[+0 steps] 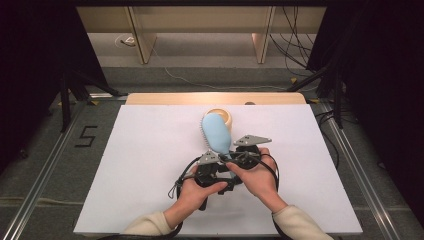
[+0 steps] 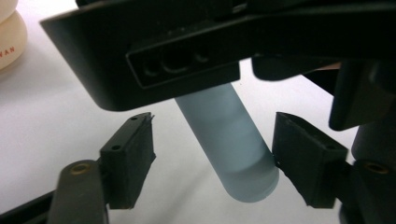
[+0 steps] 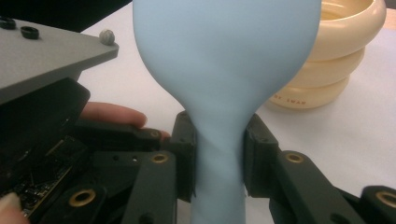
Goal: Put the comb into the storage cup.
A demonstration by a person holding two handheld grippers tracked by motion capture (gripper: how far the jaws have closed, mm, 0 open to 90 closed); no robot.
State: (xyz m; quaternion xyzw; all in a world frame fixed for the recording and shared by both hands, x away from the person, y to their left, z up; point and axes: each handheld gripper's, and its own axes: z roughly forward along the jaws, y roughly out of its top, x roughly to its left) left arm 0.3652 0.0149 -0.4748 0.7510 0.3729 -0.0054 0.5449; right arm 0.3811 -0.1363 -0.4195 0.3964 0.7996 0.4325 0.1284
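Observation:
A light blue hairbrush point(image 1: 217, 132) lies back up in the middle of the white board point(image 1: 150, 165), its head against a cream ringed cup point(image 1: 220, 114). My right gripper point(image 1: 233, 156) is shut on the brush's neck; in the right gripper view both pads press the narrow stem point(image 3: 219, 158) below the wide head point(image 3: 224, 60). My left gripper point(image 1: 223, 165) sits close beside it. In the left gripper view the handle's rounded end point(image 2: 243, 158) lies between the jaws. The right pad point(image 2: 303, 163) is at its edge and the left pad point(image 2: 130, 158) stands apart.
The cream cup point(image 3: 336, 51) stands just behind the brush head. The right gripper's black body point(image 2: 187, 60) hangs right over the left gripper's jaws. Cables and stand legs point(image 1: 75, 90) lie on the floor around the table, with a "5" mark point(image 1: 86, 136) at left.

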